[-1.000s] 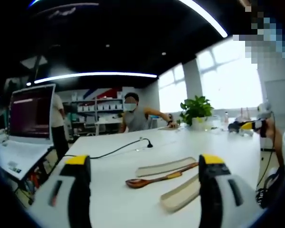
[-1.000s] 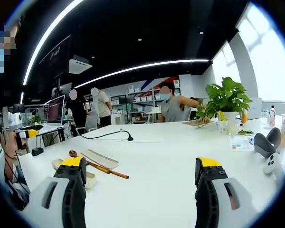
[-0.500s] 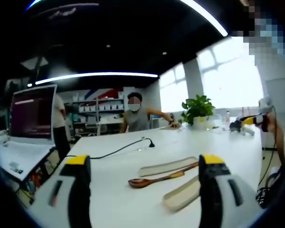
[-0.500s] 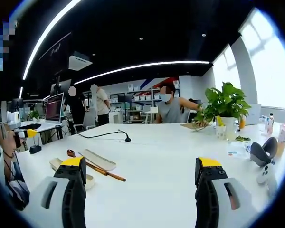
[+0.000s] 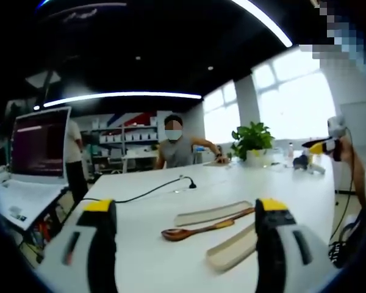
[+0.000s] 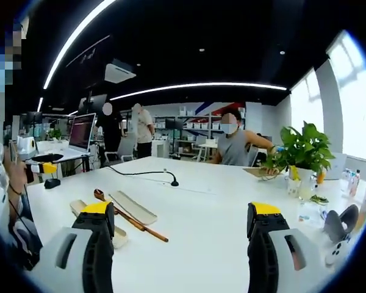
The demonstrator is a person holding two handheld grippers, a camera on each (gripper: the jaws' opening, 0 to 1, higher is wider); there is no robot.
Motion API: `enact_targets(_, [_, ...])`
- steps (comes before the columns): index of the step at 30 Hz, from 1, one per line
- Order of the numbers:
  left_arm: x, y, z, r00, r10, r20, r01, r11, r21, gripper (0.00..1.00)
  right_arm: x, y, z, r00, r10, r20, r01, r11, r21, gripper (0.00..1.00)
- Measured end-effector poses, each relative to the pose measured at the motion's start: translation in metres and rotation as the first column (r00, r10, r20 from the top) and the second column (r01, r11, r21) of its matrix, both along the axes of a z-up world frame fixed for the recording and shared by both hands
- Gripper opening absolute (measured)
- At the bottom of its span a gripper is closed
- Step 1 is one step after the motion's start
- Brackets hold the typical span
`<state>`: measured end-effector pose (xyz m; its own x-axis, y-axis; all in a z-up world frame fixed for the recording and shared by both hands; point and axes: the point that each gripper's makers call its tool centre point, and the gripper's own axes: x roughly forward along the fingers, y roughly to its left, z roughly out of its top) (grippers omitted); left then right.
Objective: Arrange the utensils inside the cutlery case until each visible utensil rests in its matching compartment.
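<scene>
We hold the grey, yellow-tipped left gripper [image 5: 186,213] and its right gripper [image 6: 180,217] twin level above the white table [image 6: 207,207], jaws spread wide, nothing between them.

Open-plan office, dark ceiling [image 6: 189,36]. Long strip lights [image 6: 201,86] are glowing across it, one running toward 1 o'clock in the left gripper view. Big windows [image 5: 293,101] are letting in strong daylight at 2 o'clock. White table [image 6: 195,207] is stretching ahead. A black cable [image 5: 147,194] is trailing over it. A potted plant [image 6: 303,149] is standing at the far right end. A monitor [image 5: 39,145] is sitting on a side desk at 9 o'clock. Shelves [image 5: 125,139] are lining the back wall. People are sitting and standing at the far end.
</scene>
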<state>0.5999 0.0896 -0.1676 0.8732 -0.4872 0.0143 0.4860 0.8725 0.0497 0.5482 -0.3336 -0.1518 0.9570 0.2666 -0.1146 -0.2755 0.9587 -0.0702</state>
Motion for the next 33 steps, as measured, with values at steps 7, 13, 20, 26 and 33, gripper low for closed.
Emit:
enact_targets(7, [0.001,0.001,0.000,1.000,-0.002,-0.004,0.002,1.000,-0.005,1.00,0.017,0.011,-0.006,0.997,0.063,-0.040,-0.065,0.996,-0.058,0.89])
enact_targets(13, [0.003,-0.008,-0.003,0.999,-0.033,-0.022,0.033,0.999,0.000,0.95,0.029,0.019,-0.006,0.992,0.123,-0.036,-0.125,0.991,-0.056,0.83])
enact_targets(20, [0.013,-0.030,-0.001,0.995,-0.093,-0.030,0.094,0.995,0.037,0.84,0.036,0.029,-0.009,0.982,0.182,-0.049,-0.186,0.979,-0.083,0.81])
enact_targets(26, [0.015,-0.058,-0.007,0.980,-0.190,-0.066,0.198,0.970,0.144,0.80,0.041,0.032,-0.018,0.972,0.225,-0.069,-0.230,0.971,-0.071,0.75])
enact_targets(33, [0.027,-0.084,-0.007,0.965,-0.249,-0.082,0.262,0.925,0.277,0.74,0.048,0.029,-0.029,0.972,0.219,-0.083,-0.227,0.968,-0.105,0.71])
